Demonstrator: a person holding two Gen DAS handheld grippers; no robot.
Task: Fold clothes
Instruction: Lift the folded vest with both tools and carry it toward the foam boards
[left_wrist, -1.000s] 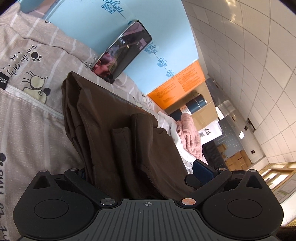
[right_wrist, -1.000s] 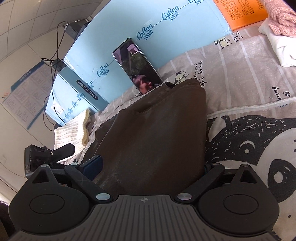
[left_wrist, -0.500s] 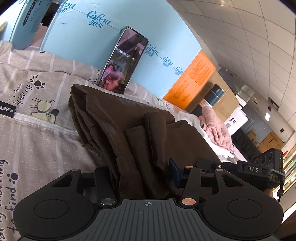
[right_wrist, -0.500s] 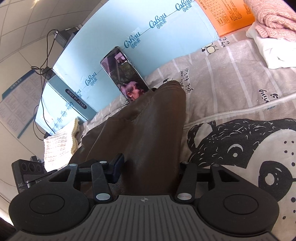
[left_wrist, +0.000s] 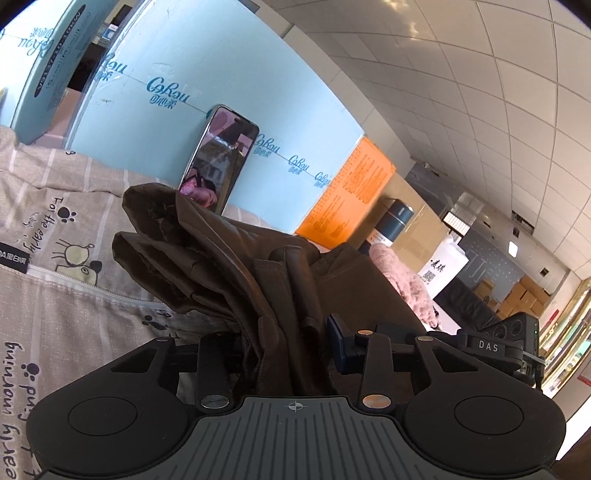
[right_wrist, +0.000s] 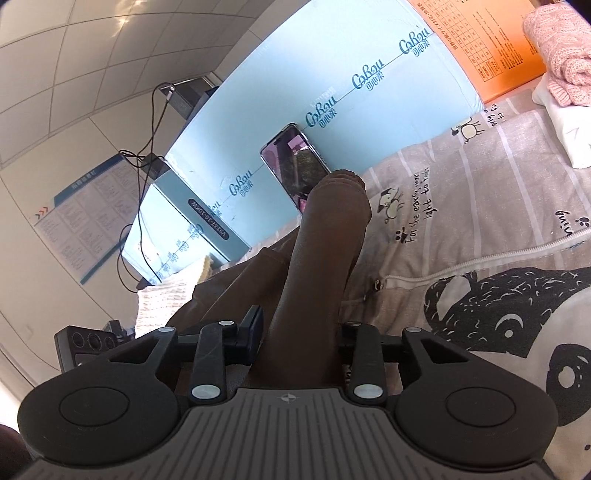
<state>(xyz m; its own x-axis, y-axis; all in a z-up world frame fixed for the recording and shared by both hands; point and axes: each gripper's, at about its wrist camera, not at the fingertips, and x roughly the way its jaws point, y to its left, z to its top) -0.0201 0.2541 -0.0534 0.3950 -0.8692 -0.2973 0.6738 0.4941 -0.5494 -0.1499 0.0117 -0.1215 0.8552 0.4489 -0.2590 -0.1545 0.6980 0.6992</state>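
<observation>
A beige bed cover with white stripes and black cartoon panda prints (right_wrist: 480, 221) covers the work surface, and a white zipper line runs across it. Behind it stands a large light blue carton with printed brand letters (left_wrist: 207, 74), and a black smartphone with a lit screen (left_wrist: 219, 158) leans upright against this carton. Beside the blue carton there is an orange printed board (left_wrist: 347, 192), and a dark blue cylindrical flask (left_wrist: 397, 218) stands behind it. A pink knitted garment (right_wrist: 557, 48) lies on a white folded cloth (right_wrist: 565, 122) at the far side of the cover. A cream knitted textile (right_wrist: 166, 295) lies near the other end, below a second blue box.

The dark brown garment of smooth fabric (left_wrist: 236, 266) is bunched in thick folds in the middle of the bed cover. In the left wrist view its near part is lifted off the cover, while the far end hangs in loose layers in front of the phone. The left gripper (left_wrist: 291, 332) has its two fingers drawn together on the brown cloth, which fills the gap between them. The right gripper (right_wrist: 301, 332) is also clamped on the same garment; here the cloth makes a narrow roll (right_wrist: 325, 240) that goes forward from the fingers toward the phone. The two grippers are just beside each other, each one visible in the view of the other.
</observation>
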